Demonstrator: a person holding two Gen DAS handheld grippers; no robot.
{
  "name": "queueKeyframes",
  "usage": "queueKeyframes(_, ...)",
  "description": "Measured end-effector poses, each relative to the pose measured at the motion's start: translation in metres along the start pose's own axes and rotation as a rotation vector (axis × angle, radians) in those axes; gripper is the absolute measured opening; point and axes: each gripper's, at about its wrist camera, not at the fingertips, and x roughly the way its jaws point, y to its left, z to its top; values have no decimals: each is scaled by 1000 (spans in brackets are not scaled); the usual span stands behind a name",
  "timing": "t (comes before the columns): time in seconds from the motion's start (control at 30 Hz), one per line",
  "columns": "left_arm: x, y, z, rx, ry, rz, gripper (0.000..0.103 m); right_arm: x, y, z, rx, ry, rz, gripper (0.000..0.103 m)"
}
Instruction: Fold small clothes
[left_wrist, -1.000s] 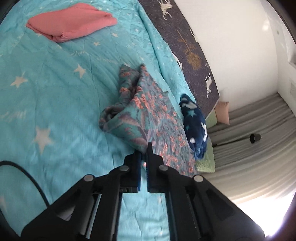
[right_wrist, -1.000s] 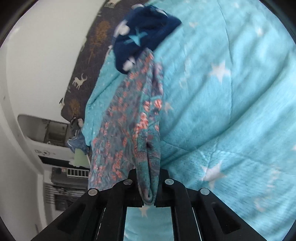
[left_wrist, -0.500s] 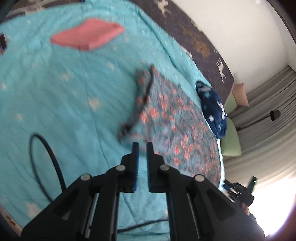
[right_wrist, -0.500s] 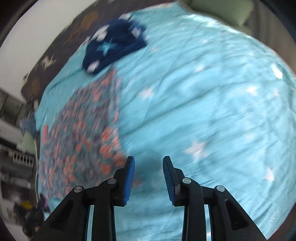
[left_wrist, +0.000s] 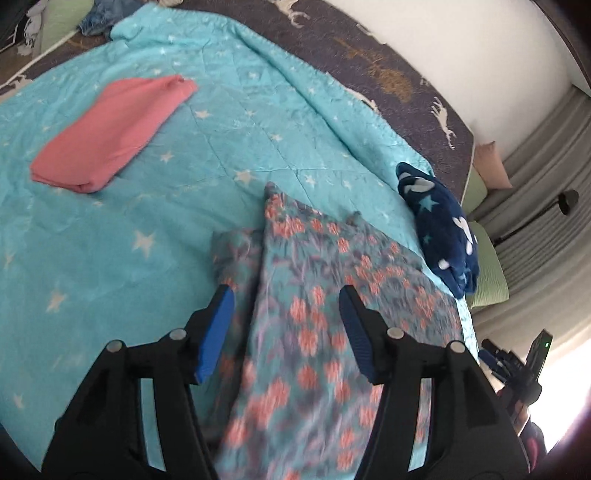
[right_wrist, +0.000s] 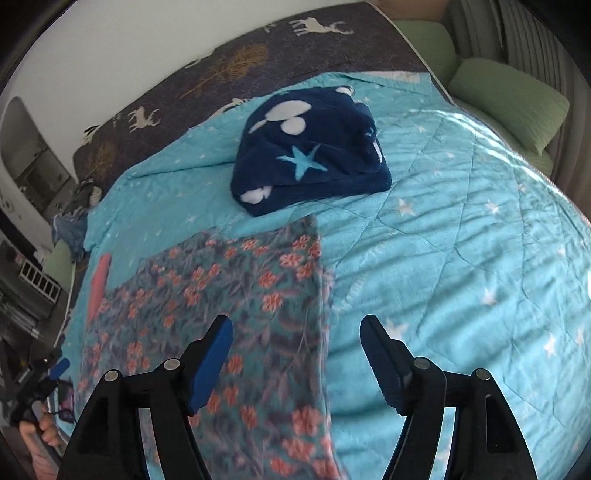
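Note:
A teal floral garment (left_wrist: 325, 295) with pink flowers lies spread on the turquoise star blanket (left_wrist: 147, 206). My left gripper (left_wrist: 286, 332) is open and empty, hovering above the garment's near part. In the right wrist view the same floral garment (right_wrist: 229, 306) lies flat, its right edge running under my right gripper (right_wrist: 297, 354), which is open and empty above it. A strip of the garment (left_wrist: 236, 254) sticks out at its left side.
A folded pink garment (left_wrist: 110, 129) lies at the far left of the bed. A folded navy fleece (right_wrist: 310, 151) with stars lies beyond the floral garment. A dark deer-print sheet (left_wrist: 388, 74) borders the blanket by the wall. Green cushions (right_wrist: 509, 99) sit at the bed's end.
Both grippers have let go of the floral garment, opened wide and pulled back. The garment, held up a second ago, now lies flat on the blanket.

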Motion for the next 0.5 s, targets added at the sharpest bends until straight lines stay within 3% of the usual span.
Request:
queueKeyframes(0.07,15,-7,9,49,9,-6,60,11,-2,4,-14,6,-13,75)
queueKeyframes(0.13,34,-10,18,84,9,78,60,29,-1,12,-64,21,-52,81)
queueKeyframes(0.2,50,-7,24,81,33,95,60,44,-2,17,-68,47,-90,81)
queueKeyframes(0.33,77,7,32,-16,88,46,57,73,-13,28,14,103,-4,81)
queueKeyframes(0.4,79,3,33,-8,82,10,31,84,-16,35,51,117,20,81)
queueKeyframes(0.43,79,0,33,2,82,-9,7,88,-16,38,61,116,22,78)
queueKeyframes(0.5,72,-3,34,4,54,-25,5,91,-14,43,59,100,30,43)
